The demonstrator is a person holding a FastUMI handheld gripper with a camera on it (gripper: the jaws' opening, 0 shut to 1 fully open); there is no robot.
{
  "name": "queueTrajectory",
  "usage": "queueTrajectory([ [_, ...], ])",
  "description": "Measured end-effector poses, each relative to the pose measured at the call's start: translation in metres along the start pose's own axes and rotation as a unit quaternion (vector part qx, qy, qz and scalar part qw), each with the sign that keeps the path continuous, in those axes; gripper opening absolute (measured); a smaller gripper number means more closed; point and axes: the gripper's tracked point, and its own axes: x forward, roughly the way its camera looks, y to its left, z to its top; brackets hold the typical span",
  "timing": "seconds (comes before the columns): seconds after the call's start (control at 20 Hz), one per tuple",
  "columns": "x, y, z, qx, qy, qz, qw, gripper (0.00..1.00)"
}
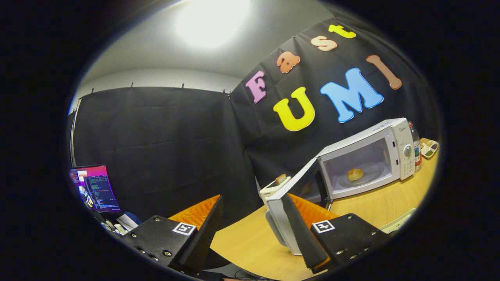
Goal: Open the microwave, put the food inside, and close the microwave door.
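The white microwave [394, 144] stands on the wooden table [383, 203], well beyond my fingers and to the right. Its door [300, 183] is swung wide open toward me. A small golden piece of food [355, 174] lies on the glass turntable inside the cavity. My gripper [252, 196] is open, with its fingers spread wide. The door's white free edge [278, 220] stands between the fingers, right against the right finger [299, 230]. The left finger [207, 230] is well clear of it, out past the table's edge.
A small white appliance [273, 188] with a brown item on top stands just behind the open door. A bottle [416, 150] and a compartment dish [429, 148] sit right of the microwave. A lit screen [95, 188] glows far left, off the table. A pale flat object [398, 223] lies near the right finger.
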Motion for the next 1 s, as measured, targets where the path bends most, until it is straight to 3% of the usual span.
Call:
queueTrajectory([
  [0.1,0.011,0.028,-0.017,-0.005,0.027,0.03,0.999,0.89],
  [0.15,0.015,0.03,-0.025,-0.011,0.038,0.03,0.999,0.75],
  [0.25,0.03,0.037,-0.047,-0.018,0.068,0.034,0.997,0.63],
  [0.3,0.039,0.033,-0.06,-0.021,0.089,0.025,0.995,0.53],
  [0.35,0.046,0.029,-0.073,-0.023,0.108,0.022,0.994,0.36],
  [0.4,0.055,0.023,-0.084,-0.029,0.119,0.007,0.992,0.3],
  [0.45,0.063,0.02,-0.091,-0.041,0.122,-0.001,0.992,0.18],
  [0.65,0.079,-0.016,-0.112,-0.12,0.112,-0.083,0.983,0.18],
  [1.0,0.067,-0.08,-0.117,-0.156,0.095,-0.18,0.967,0.18],
])
